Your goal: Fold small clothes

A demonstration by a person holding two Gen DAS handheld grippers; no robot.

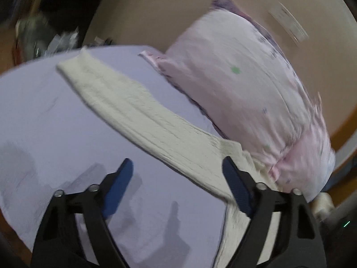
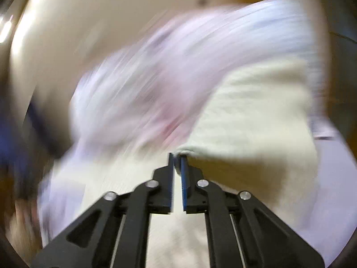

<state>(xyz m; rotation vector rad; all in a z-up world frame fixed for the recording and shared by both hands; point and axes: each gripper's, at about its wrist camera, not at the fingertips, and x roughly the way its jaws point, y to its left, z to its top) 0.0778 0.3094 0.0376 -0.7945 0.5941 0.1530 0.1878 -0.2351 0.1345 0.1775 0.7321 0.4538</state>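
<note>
A cream knitted garment (image 1: 142, 109) lies on the pale lilac cloth (image 1: 44, 116), one long sleeve stretched toward the far left. My left gripper (image 1: 178, 169) is open above the cloth, its right finger (image 1: 236, 185) over the cream garment's near part. A pink patterned garment (image 1: 245, 84) hangs lifted at the right. In the blurred right wrist view my right gripper (image 2: 177, 157) is shut on an edge of the cream garment (image 2: 252, 116), with the pink garment (image 2: 145, 89) behind it.
The lilac cloth covers a wooden table (image 1: 9, 230). A beige wall (image 1: 156, 11) is behind. Dark clutter (image 1: 44, 38) sits at the far left. A white label-like object (image 1: 287, 22) is on the wall.
</note>
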